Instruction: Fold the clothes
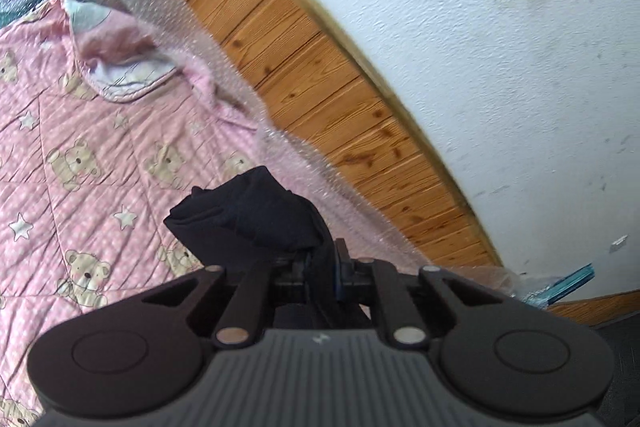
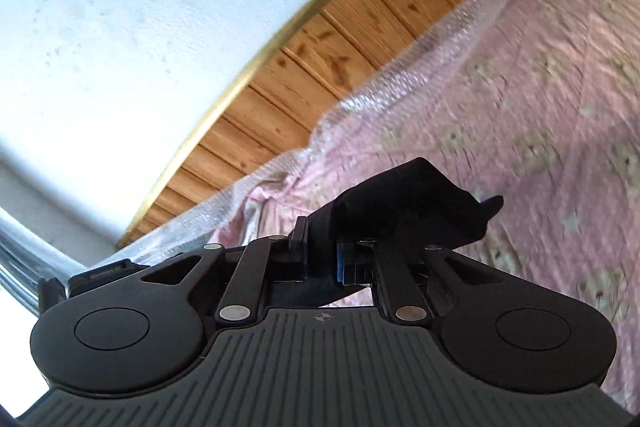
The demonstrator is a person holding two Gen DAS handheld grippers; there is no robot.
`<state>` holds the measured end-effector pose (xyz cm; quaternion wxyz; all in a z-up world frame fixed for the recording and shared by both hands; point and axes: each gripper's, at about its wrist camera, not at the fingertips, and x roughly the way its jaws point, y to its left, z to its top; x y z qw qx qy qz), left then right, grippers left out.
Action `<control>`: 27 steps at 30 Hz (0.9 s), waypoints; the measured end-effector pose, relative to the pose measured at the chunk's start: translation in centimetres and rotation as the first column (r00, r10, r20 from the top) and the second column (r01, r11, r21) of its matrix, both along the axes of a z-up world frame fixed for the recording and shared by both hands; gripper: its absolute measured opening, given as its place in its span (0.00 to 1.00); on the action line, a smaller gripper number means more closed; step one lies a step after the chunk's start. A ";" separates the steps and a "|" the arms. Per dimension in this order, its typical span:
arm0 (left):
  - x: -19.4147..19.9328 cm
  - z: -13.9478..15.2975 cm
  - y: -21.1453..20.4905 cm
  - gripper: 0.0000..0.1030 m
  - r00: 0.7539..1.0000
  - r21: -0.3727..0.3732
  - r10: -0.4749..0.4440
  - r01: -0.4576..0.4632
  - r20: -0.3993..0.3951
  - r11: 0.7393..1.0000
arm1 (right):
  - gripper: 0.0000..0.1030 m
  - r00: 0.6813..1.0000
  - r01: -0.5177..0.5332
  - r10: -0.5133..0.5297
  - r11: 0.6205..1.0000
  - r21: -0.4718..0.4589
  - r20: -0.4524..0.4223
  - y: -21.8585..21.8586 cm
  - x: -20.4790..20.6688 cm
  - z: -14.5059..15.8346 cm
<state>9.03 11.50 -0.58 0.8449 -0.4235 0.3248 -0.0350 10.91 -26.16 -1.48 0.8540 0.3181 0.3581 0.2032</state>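
A: Where was the dark garment (image 1: 256, 215)?

B: Bunched up at the tips of both tools. In the left wrist view the left tool (image 1: 320, 263) had its jaws pressed together on a fold of the black cloth, and the rest of it humped up just ahead of the fingers, raised over the pink quilt (image 1: 80, 131).

A: And the other side?

B: Much the same. The right tool (image 2: 324, 247) was pinching another part of the same dark garment (image 2: 420, 195), with a strip of fabric caught between the blue-edged pads and a crumpled lobe jutting out to the right, over the quilt (image 2: 540, 87).

A: What lay underneath?

B: A bed, by the look of it, covered with the pink quilt printed with teddy bears and stars. A pillow (image 1: 124, 67) lay at its far end in the left view, partly turned up to show a white underside.

A: Anything beside the bed?

B: A sheet of bubble wrap (image 1: 168, 23) ran along the quilt's edge, against wooden wall panelling (image 1: 304, 75) with a white plastered wall (image 1: 480, 27) above it. The right view was blurred across the quilt, so the print there was hard to read. A shiny metal tube (image 2: 20, 259) showed at its left edge
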 end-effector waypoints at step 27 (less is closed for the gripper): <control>7.0 -15.8 -6.9 0.19 0.934 0.442 -0.168 0.301 -0.315 0.845 | 0.41 0.985 -0.169 0.109 0.780 -0.602 -0.135 0.7 5.7 -13.5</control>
